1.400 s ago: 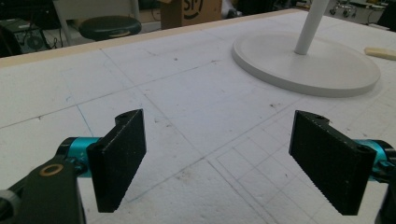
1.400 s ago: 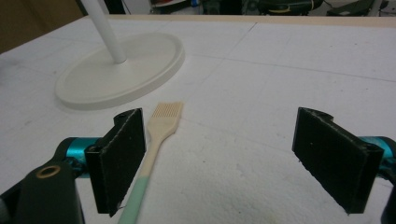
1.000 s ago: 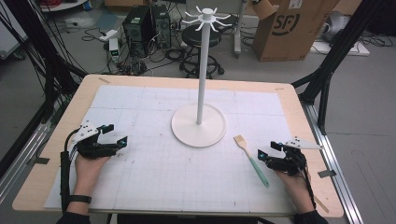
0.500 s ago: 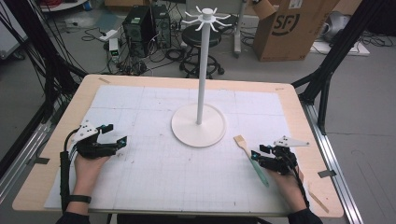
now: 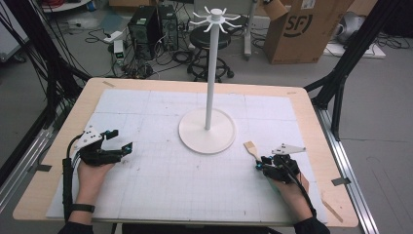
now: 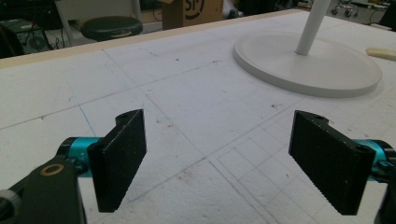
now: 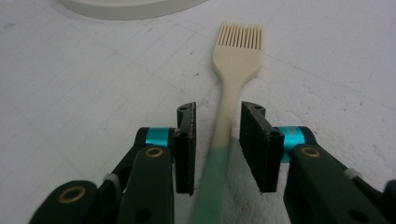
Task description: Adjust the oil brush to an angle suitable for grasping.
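Brush (image 7: 232, 88) lies flat on the table (image 5: 160, 195), right of the stand (image 5: 207, 130). Right gripper (image 7: 217, 147) straddles its handle, jaws narrow, not clamped. Left gripper (image 6: 219, 161) spread wide, left of stand.

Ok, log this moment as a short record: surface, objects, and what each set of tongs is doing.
surface: white gridded mat on a wooden table
stand: white pole stand, mid-table
brush: pastry brush, lying flat on the mat
left tongs: jaws wide apart, nothing between them
right tongs: jaws straddle the brush handle, narrow gaps either side, not clamped
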{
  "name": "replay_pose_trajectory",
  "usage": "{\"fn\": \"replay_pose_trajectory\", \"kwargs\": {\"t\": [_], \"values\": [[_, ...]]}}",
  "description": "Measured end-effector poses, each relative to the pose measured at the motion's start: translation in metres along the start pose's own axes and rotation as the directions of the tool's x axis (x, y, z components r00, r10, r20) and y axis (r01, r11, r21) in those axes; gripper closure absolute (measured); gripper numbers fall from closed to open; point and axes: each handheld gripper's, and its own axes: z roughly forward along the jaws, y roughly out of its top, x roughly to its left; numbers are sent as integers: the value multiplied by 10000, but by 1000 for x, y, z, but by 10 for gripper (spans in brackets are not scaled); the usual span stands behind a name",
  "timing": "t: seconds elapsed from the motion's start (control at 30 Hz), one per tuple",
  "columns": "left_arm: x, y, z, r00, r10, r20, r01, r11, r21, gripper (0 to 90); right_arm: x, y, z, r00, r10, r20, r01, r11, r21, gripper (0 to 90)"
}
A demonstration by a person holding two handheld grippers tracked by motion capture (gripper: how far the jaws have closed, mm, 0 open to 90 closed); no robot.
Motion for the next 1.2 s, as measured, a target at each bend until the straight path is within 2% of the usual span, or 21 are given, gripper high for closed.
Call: {"fn": "replay_pose_trajectory", "kwargs": {"t": [0.1, 0.23, 0.4, 0.57, 0.63, 0.73, 0.8, 0.83, 0.9, 0.93, 0.97, 1.03, 1.2], "values": [[0, 0, 0, 10000, -9, -14, 9, 10000, -7, 197, 0, 0, 0, 9999, 34, 146, -34, 10000, 9, 720], [0, 1, -1, 10000, -16, -31, 16, 10000, -68, 199, 3, -1, 0, 9995, -168, 262, 168, 9999, 7, 787], [0, 1, -1, 10000, -33, -21, 33, 9999, -125, 200, 1, 0, 0, 10000, 56, 32, -56, 10000, -8, 820], [0, 1, -2, 10000, -66, -23, 66, 9999, -138, 202, -1, 1, -4, 9999, -48, -149, 46, 9999, -147, 822], [1, 1, -2, 10000, -27, -43, 27, 9999, -116, 202, -1, 2, -7, 9994, -18, -345, 9, 9996, -271, 822], [1, 1, -2, 10000, -33, -40, 32, 9999, -153, 204, 0, 8, -14, 9970, -298, -716, 256, 9979, -595, 822], [0, 1, -2, 10000, -66, -23, 65, 9998, -188, 204, 1, 10, -16, 9963, -320, -800, 268, 9975, -658, 822], [0, 1, -3, 10000, -62, -19, 61, 9998, -190, 205, 4, 15, -18, 9933, -559, -1008, 480, 9957, -794, 822], [0, 2, -3, 10000, -30, -6, 30, 9998, -179, 206, 5, 17, -19, 9911, -705, -1131, 606, 9942, -885, 822], [0, 2, -3, 10000, -43, -7, 42, 9998, -181, 207, 10, 23, -19, 9862, -855, -1421, 719, 9925, -985, 822], [0, 2, -3, 10000, -49, -5, 49, 9998, -205, 207, 10, 23, -19, 9862, -855, -1421, 719, 9925, -985, 822], [1, 2, -3, 10000, -62, 1, 62, 9998, -209, 207, 14, 28, -18, 9797, -1023, -1722, 843, 9905, -1090, 822], [1, 3, -5, 9999, -89, 58, 90, 9996, -263, 208, 29, 44, -7, 9558, -1638, -2442, 1350, 9822, -1306, 822]]}}
